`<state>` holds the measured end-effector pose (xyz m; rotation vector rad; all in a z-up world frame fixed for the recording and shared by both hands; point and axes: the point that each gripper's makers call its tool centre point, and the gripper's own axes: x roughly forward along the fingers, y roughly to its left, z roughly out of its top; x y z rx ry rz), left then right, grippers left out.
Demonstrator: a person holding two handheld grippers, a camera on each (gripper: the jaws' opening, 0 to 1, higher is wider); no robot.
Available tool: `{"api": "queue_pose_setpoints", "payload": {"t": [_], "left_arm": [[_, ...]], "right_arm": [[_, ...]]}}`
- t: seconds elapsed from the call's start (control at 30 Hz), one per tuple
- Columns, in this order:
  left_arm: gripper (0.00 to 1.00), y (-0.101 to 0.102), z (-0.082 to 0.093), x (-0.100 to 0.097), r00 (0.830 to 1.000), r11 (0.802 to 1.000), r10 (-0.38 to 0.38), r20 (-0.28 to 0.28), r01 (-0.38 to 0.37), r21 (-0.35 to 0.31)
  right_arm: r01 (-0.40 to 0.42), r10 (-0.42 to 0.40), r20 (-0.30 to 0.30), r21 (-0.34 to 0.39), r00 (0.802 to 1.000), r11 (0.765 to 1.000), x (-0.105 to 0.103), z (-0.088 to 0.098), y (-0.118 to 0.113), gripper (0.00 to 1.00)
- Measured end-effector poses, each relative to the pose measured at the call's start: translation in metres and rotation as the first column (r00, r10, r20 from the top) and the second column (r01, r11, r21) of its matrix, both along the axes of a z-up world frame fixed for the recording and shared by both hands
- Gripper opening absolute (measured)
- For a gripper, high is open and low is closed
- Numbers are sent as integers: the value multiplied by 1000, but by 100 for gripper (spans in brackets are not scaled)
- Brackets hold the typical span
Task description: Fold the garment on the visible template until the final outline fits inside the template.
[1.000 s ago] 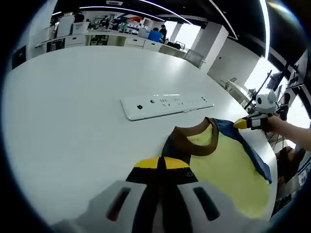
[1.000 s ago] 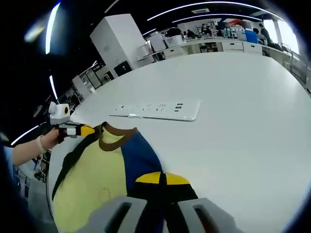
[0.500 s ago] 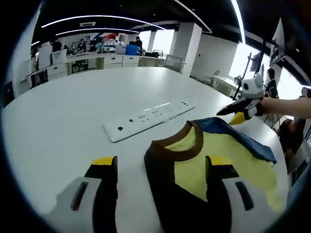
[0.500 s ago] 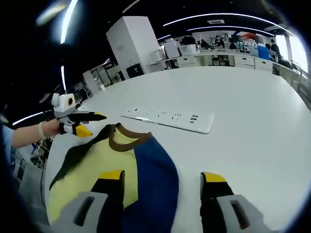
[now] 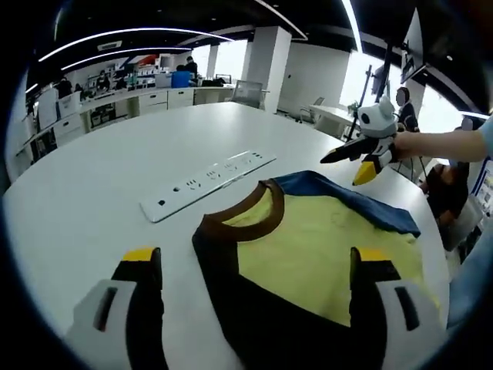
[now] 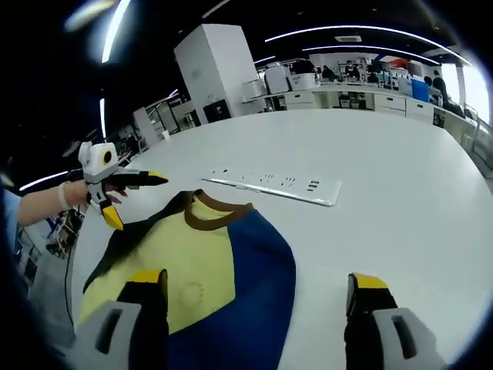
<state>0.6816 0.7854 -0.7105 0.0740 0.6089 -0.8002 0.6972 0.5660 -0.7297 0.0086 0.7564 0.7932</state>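
The garment (image 5: 323, 254) lay flat on the white table (image 5: 85, 193), near the edge where the person stood. It was a yellow top with a brown collar (image 5: 243, 220), a blue panel (image 6: 246, 293) on one side and a dark one (image 6: 123, 235) on the other. In the left gripper view the blue side was folded over along the far edge; in the right gripper view it spread wide below the collar. A faint round mark (image 6: 190, 292) showed on the yellow chest.

The left gripper (image 5: 258, 266) hung over the garment with its fingers (image 5: 140, 266) spread wide apart, holding nothing, the collar lying between them. The right gripper (image 6: 258, 289) stood the same way, its fingers (image 6: 368, 291) wide open and empty, one over the yellow cloth and one over bare table. Each gripper also appeared in the other's view, held in a hand beside the garment's edge with yellow-tipped fingers parted.

Just beyond the collar a long white power strip (image 5: 204, 183) lay on the table, apart from the cloth. Farther off were office desks (image 6: 347, 77), a white cabinet (image 6: 216, 69) and ceiling lights.
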Motion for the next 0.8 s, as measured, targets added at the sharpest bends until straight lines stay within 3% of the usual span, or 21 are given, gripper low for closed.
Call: {"api": "queue_pose_setpoints", "payload": {"t": [0.17, 0.43, 0.8], "left_arm": [[96, 0, 10, -6, 1000, 999, 15, -5, -15, -32], [94, -6, 30, -38, 1000, 998, 11, 8, -10, -65], [90, 15, 38, -80, 997, 993, 70, -21, -71, -93]], "right_arm": [[25, -25, 1, 8, 1000, 1000, -12, 11, -12, 92], [43, -43, -18, 3, 999, 999, -42, 14, -30, 91], [107, -106, -31, 33, 994, 994, -77, 23, -57, 88]]}}
